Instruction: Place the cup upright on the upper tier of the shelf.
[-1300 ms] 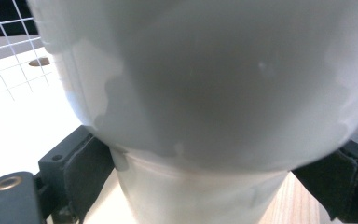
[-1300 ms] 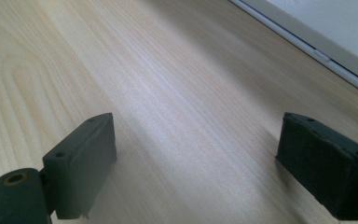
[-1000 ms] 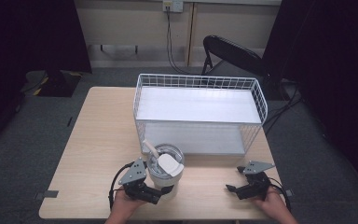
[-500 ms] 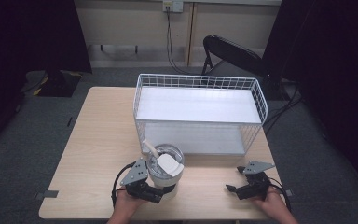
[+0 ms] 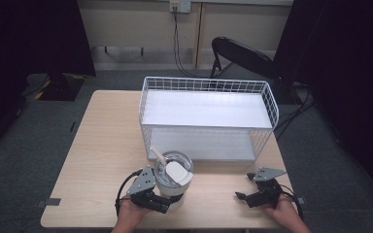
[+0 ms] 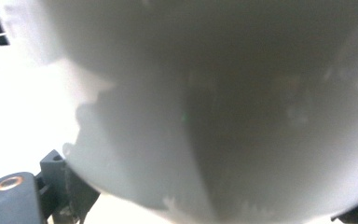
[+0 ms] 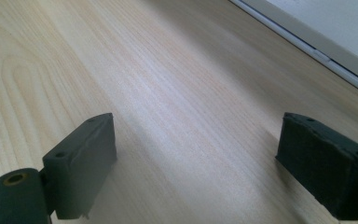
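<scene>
**Cup held low, lid flap up: a tip or a slip is the risk**

While the cup [image 5: 173, 175] stands on the bench [image 5: 97, 145] just in front of the wire basket [image 5: 208, 116], the left gripper [image 5: 161, 201] has its jaws spread wide around the cup's lower body; whether they are pressing on it cannot be told. The grip sits low and the cup looks tall, so a quick lift could tilt it, and the raised lid flap could catch the basket's rim. The right gripper [image 7: 200, 163] rests well apart, jaws wide open and holding nothing, too far off to steady a tilt.
</scene>
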